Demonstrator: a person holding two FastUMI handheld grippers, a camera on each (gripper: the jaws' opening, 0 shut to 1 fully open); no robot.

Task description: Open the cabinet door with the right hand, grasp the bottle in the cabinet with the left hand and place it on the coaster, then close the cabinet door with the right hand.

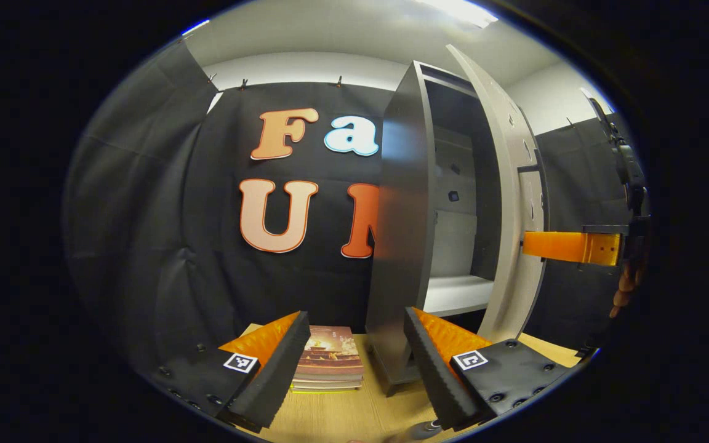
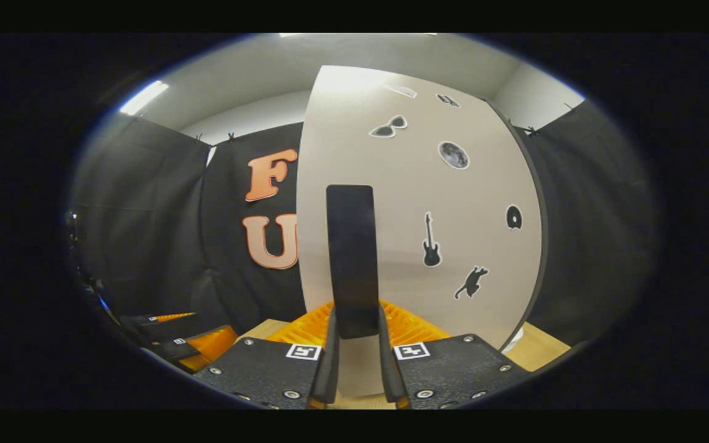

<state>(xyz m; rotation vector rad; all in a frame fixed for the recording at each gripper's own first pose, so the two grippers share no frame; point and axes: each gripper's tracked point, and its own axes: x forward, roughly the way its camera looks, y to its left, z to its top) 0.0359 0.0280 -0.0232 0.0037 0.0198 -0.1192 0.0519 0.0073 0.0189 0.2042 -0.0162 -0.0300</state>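
Note:
The dark grey cabinet (image 1: 397,234) stands on the table with its pale door (image 1: 508,203) swung open; a white shelf (image 1: 456,292) inside looks bare. My left gripper (image 1: 356,320) is open low in front of the cabinet, nothing between its fingers. A small grey rounded top (image 1: 423,429) peeks in at the bottom edge; I cannot tell what it is. In the right gripper view my right gripper (image 2: 357,317) is shut on the door's black vertical handle (image 2: 352,258). The left gripper view shows the right gripper (image 1: 530,244) at the door's outer face.
A stack of books (image 1: 330,360) lies on the wooden table (image 1: 354,412) left of the cabinet. The door (image 2: 453,203) carries several small stickers. The left gripper (image 2: 176,344) appears low at the left of the right gripper view. Black cloth walls surround the booth.

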